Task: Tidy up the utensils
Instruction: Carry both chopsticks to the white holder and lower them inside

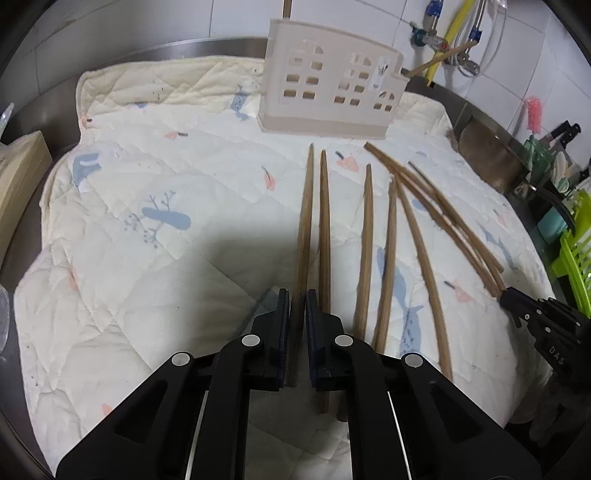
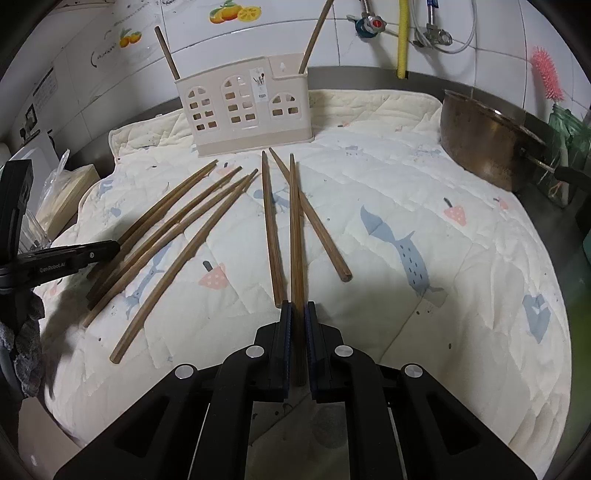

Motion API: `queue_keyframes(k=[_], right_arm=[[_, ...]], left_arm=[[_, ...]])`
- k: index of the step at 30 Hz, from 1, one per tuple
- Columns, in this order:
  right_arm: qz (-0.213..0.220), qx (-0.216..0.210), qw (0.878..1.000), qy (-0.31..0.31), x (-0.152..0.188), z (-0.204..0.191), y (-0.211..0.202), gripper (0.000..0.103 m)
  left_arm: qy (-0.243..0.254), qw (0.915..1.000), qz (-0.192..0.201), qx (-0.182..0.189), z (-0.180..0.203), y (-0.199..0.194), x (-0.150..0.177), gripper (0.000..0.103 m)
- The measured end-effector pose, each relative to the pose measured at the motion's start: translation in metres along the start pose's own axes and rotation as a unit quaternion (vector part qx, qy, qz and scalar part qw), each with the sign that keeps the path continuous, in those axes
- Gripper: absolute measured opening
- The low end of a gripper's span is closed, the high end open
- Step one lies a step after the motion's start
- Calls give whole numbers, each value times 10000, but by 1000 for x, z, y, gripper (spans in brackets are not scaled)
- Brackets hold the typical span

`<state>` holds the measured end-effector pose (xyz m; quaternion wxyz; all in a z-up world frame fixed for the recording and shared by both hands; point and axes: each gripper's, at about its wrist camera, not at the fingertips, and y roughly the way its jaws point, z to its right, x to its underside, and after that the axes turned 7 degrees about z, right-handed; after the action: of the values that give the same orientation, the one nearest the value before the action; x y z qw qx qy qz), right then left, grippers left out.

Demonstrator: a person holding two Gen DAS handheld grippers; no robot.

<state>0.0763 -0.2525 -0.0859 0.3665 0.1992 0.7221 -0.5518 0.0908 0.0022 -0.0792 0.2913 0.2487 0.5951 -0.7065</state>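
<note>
Several wooden chopsticks lie fanned out on a quilted cloth (image 1: 147, 177). My left gripper (image 1: 297, 295) is shut on the leftmost chopstick (image 1: 306, 221), which points toward the beige utensil holder (image 1: 328, 85) at the back. My right gripper (image 2: 298, 308) is shut on a chopstick (image 2: 295, 236) that points at the same holder (image 2: 243, 110). Two chopsticks stand in the holder, one at each end (image 2: 167, 53) (image 2: 314, 35). The right gripper's tip shows in the left wrist view (image 1: 517, 301), at the ends of the rightmost chopsticks. The left gripper's finger shows in the right wrist view (image 2: 92, 253).
A metal pot (image 2: 487, 144) stands at the right edge of the cloth. A green rack (image 1: 576, 251) and a pink brush (image 2: 548, 74) are on the far right. A box (image 1: 18, 173) sits at the left. Tiled wall and taps (image 2: 373, 22) are behind.
</note>
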Motion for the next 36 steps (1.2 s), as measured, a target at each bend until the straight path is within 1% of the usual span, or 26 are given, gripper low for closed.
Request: queue_keyframes(k=[3,7,10,16,19,24,31,36], right_arm=[[94,-1,9999,-45,-5,-2,-7,7],[312,-18,9994,-140,-17,-6,-20,7],[550,-11,9981,-262,-31,-11,-32,7],[970,-45,9945,-386,-64,-13,-50,7],[1188,-80,9916,-514,-87,-15,-58,7],[1348,-174,9883,-693,-123,-17,-63,7],[1365,-228,9858,-953,-170,-21,-59,7],[1330,-372,9864,-896,-206,-17,-57,7]], left_arm=[[68,9998,167,-2,2,-13,-6,7],[119,9987,495,-16,4,-38,-19,6],[171,9972,727,17,7,-54,-30,6],[289,9938,1068,97,13,-79,-49,6],[304,9931,1126,124,14,-84,-58,6],[328,9930,1131,78,10,-82,-74,6],[491,9925,1119,101,15,-76,-102,6],[574,9924,1081,163,20,-71,-124,6]])
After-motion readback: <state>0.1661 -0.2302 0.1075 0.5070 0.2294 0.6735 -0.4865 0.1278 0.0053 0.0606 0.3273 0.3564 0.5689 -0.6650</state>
